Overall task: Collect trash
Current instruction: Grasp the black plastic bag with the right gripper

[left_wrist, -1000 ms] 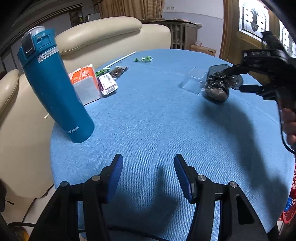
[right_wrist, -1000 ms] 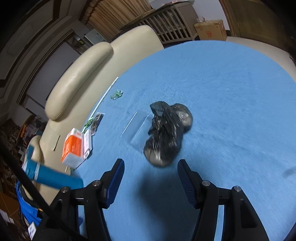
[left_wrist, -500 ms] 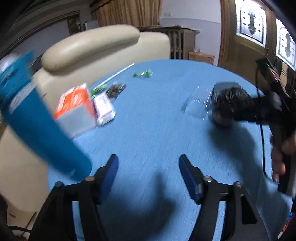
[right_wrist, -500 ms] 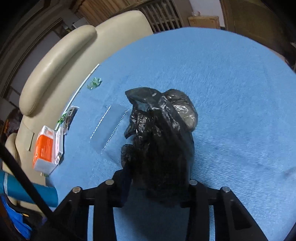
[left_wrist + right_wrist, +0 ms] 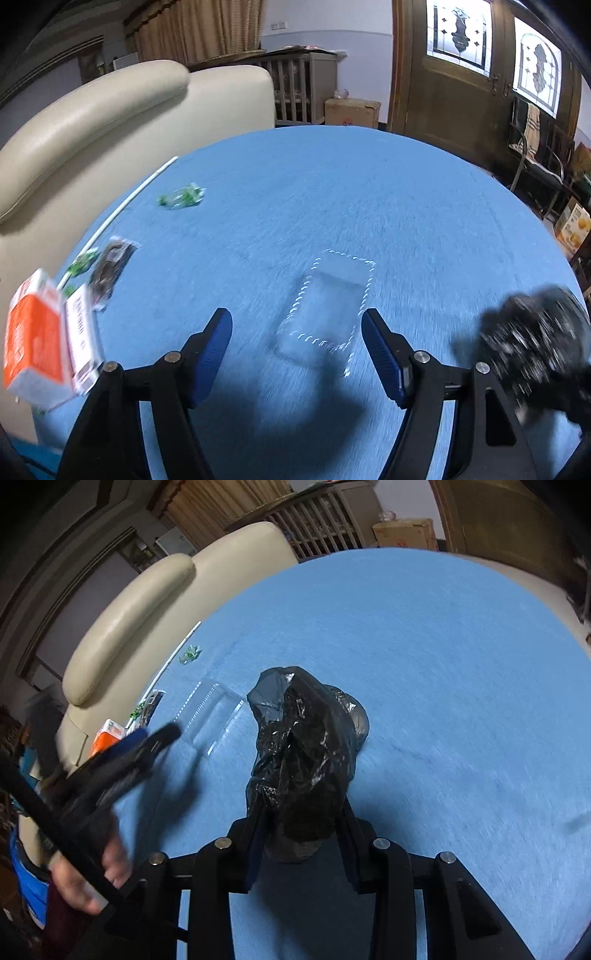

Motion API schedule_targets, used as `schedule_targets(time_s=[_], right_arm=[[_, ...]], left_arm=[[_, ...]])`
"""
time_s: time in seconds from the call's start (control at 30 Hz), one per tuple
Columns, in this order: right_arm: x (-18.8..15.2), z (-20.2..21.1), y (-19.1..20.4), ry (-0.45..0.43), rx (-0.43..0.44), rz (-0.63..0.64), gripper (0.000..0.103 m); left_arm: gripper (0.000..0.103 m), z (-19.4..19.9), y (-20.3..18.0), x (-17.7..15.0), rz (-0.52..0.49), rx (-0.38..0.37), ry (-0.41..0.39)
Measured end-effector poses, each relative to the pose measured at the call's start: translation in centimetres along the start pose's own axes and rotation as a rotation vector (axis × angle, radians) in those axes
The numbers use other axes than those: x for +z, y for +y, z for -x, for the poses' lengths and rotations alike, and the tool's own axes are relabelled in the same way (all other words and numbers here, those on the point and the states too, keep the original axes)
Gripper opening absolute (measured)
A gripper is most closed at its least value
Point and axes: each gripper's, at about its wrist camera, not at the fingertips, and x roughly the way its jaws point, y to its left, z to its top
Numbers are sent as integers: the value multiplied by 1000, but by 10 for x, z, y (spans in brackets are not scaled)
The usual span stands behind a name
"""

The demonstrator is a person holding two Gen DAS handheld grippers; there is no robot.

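A crumpled black plastic bag (image 5: pixel 306 746) stands pinched between the right jaws; a clear plastic tray (image 5: pixel 327 308) lies flat ahead of the open left jaws.

We've got the clear plastic tray (image 5: pixel 327 310) lying flat on the surface (image 5: pixel 424 206), right ahead of the left claw (image 5: pixel 296 350). The trash bag (image 5: pixel 306 753) sits to its right, in the right claw (image 5: pixel 301 843). Carton (image 5: pixel 35 343), wrappers (image 5: pixel 110 266) and straw (image 5: pixel 129 201) line the left edge, sofa (image 5: pixel 110 110) behind.

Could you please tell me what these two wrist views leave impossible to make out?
- Contents of the black bag: right wrist view, opaque plastic hides them.
- Print on the orange carton: left wrist view, motion blur and the frame edge.
- Left gripper: right wrist view, blurred, its jaws unreadable there.
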Motion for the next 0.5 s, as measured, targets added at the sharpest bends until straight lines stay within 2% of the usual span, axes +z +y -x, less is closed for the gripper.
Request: schedule_targets(time_s=[0.27,0.33,0.5], right_arm=[[-19,13,-24,1,34,-54,38],[-21,17,-26,-9,38,-60,38],[-27,37,-24,-40,42,-37,38]], left_arm=[[73,-19,-15,0,-26,-47,42],[53,-21,-16,-2,-22,-47,58],[50,-14,-22,-8,-18,-38,68]])
